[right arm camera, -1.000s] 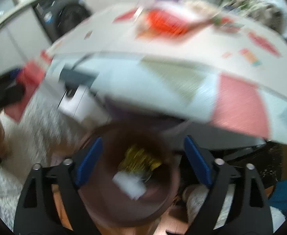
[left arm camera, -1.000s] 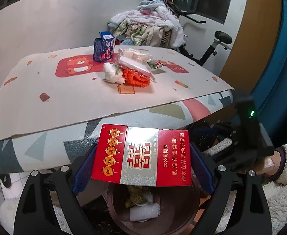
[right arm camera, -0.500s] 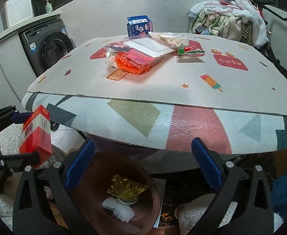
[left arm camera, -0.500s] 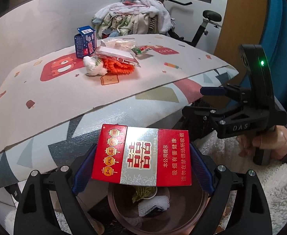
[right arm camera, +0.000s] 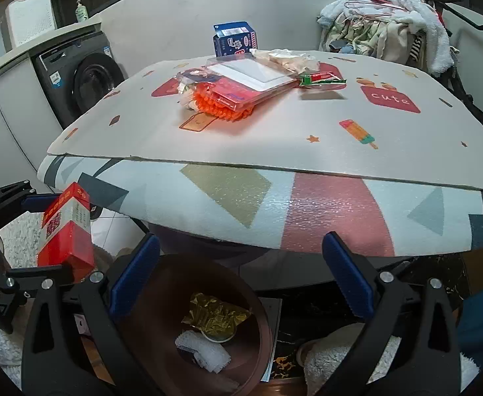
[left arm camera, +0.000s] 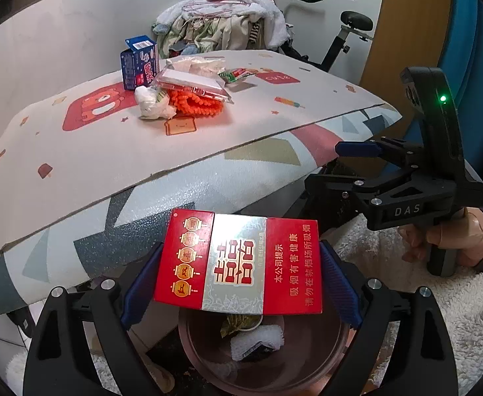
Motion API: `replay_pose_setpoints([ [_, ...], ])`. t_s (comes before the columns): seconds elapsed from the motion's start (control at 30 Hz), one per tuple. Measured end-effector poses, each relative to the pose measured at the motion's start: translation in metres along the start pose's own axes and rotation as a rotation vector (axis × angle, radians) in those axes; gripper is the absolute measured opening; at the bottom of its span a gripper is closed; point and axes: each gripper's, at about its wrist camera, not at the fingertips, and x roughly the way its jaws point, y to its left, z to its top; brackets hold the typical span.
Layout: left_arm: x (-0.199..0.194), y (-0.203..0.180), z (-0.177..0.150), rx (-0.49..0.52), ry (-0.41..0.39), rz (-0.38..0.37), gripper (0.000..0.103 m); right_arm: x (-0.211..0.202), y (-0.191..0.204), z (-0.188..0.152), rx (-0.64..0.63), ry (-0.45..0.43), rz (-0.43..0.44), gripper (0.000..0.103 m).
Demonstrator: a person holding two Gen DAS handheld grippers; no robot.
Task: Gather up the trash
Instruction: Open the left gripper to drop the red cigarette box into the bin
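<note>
My left gripper (left arm camera: 240, 283) is shut on a red and silver cigarette box (left arm camera: 241, 264), its blue pads pressing both short ends. The box hangs just above a brown bin (left arm camera: 202, 356) below the table edge. In the right wrist view the box (right arm camera: 65, 227) shows at the far left beside the bin (right arm camera: 142, 330). A gold wrapper (right arm camera: 215, 318) and a white foam piece (right arm camera: 202, 351) lie in the bin. My right gripper (right arm camera: 241, 274) stands wide open and empty over the bin's right side. It also shows from the side, as the right gripper (left arm camera: 340, 168).
On the table mat (right arm camera: 274, 138) lie a blue carton (right arm camera: 235, 39), a clear plastic pack over an orange item (right arm camera: 228, 95), a white wad (left arm camera: 154, 104) and a green-red wrapper (right arm camera: 320, 79). A clothes pile (right arm camera: 390, 26), a washing machine (right arm camera: 80, 79) and a fluffy white sleeve (left arm camera: 456, 297) are around.
The right wrist view went from blurred to steady, and the right jaws spread a little wider. The right gripper rose into the left view. The left gripper sank slightly, still holding the box.
</note>
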Motion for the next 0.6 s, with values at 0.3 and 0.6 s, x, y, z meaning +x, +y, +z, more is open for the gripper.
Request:
replay_pose_setpoints([
  [0.3, -0.002, 0.008, 0.001, -0.044, -0.015, 0.041, 0.093, 0.002, 0.001, 0.000, -0.005, 0.008, 0.002, 0.097],
  [0.6, -0.013, 0.032, 0.003, -0.150, -0.043, 0.100, 0.094, 0.006, 0.002, -0.001, -0.011, 0.023, -0.003, 0.097],
])
